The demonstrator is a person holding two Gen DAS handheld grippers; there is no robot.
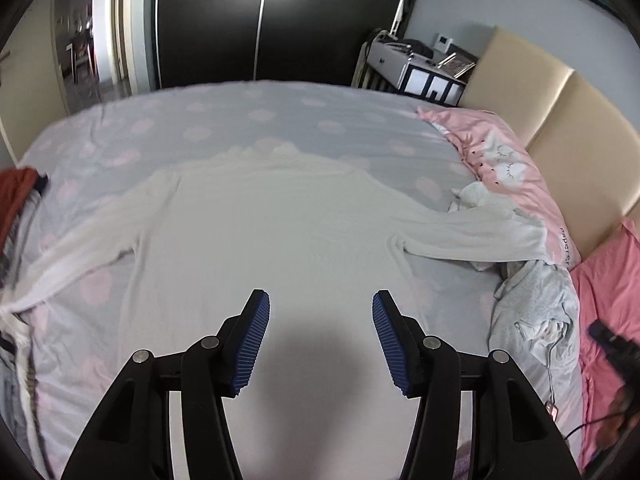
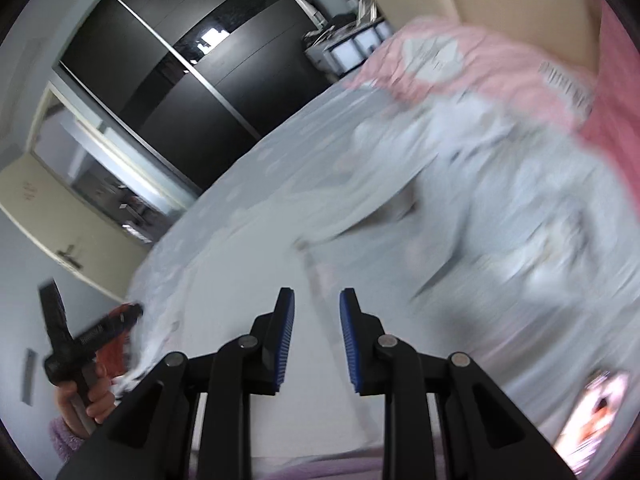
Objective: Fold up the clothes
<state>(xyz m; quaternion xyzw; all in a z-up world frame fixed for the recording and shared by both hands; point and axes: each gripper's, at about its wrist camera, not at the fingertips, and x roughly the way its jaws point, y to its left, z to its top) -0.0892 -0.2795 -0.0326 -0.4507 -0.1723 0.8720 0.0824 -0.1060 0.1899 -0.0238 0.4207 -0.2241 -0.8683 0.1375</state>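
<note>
On the bed (image 1: 240, 120), a white sweater (image 1: 272, 232) lies spread beneath both empty, parted claws (image 1: 321, 344) (image 2: 317, 340).

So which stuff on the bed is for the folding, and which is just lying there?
For the folding:
- white long-sleeved top, spread flat
- crumpled grey garment
- left gripper, open and empty
- right gripper, open and empty

Just lying about:
- pink cat-face pillow
- red cloth
- cloud-print bedsheet

Apparently a home bedroom: bed (image 1: 248, 120), dark wardrobe (image 1: 280, 20)
</note>
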